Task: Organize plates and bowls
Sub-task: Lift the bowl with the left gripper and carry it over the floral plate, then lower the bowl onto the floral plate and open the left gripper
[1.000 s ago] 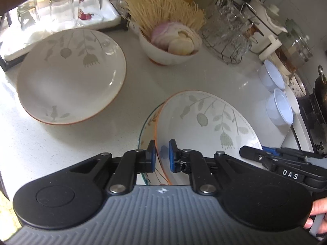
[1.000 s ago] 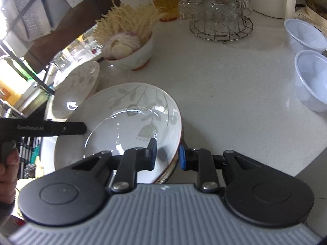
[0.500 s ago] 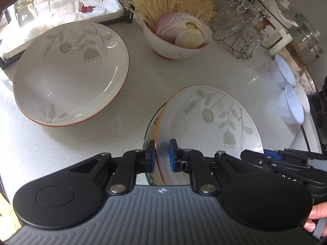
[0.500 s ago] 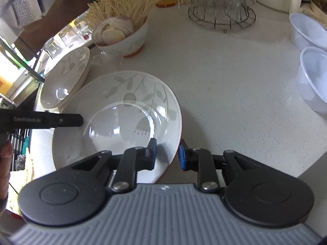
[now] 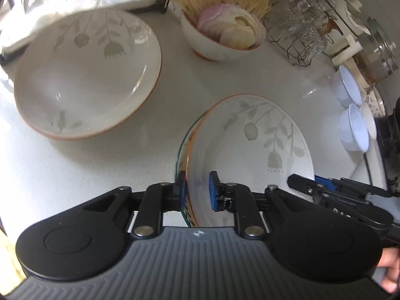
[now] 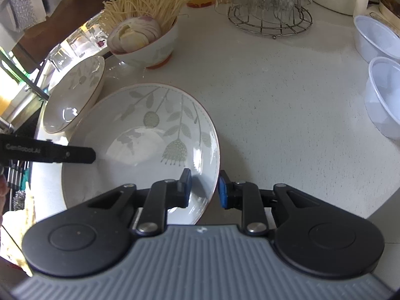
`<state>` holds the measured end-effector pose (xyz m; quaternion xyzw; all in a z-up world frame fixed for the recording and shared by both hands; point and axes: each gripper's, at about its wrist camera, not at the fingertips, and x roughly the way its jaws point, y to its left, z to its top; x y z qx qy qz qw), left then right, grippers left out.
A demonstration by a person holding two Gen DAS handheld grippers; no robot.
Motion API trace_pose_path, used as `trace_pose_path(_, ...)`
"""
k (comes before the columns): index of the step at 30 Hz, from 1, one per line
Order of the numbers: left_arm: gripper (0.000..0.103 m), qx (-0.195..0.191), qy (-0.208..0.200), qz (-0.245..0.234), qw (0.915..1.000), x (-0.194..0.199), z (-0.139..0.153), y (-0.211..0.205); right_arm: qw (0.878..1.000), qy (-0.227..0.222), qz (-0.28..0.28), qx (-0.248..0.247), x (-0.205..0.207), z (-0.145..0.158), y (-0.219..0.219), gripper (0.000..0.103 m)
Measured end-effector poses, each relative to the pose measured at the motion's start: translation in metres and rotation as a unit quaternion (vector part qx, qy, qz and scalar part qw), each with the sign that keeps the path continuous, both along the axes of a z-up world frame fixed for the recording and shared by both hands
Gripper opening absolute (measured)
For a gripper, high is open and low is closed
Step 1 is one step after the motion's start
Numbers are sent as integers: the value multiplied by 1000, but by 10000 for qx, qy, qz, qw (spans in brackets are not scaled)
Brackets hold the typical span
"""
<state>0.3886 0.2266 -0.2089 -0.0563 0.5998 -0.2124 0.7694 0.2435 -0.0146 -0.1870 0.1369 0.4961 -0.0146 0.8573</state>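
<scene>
Left wrist view: left gripper is sitting astride the leaf plate rim low centre, jaws just been opening, pads looking loose. Right gripper is straddling the opposite rim; can't tell if it's pinching. Second plate is lying upper left, onion bowl behind.

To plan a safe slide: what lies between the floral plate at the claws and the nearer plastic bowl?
Only bare white counter, between floral plate and nearer plastic bowl; the right wrist view shows it.
</scene>
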Motion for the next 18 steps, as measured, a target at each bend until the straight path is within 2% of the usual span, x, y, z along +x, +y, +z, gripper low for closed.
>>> trace_pose_path(4, 30, -124, 195, 152, 9996, -2, 1, 5, 10000, -14, 12, -48, 1, 0, 2, 26)
trace_pose_path(7, 39, -362, 328, 515, 9975, -4, 6, 16, 9999, -80, -69, 29, -2, -1, 0, 26)
trace_pose_path(11, 40, -450, 195, 774, 9958, -9, 15, 23, 9999, -97, -46, 107, -4, -2, -2, 25)
trace_pose_path(15, 40, -339, -113, 782, 9963, -17, 28, 20, 9999, -108, 5, 77, -3, 0, -2, 25)
trace_pose_path(18, 40, -295, -374, 747, 9961, -25, 40, 17, 9996, -285, -8, 1, -8, 8, -3, 25)
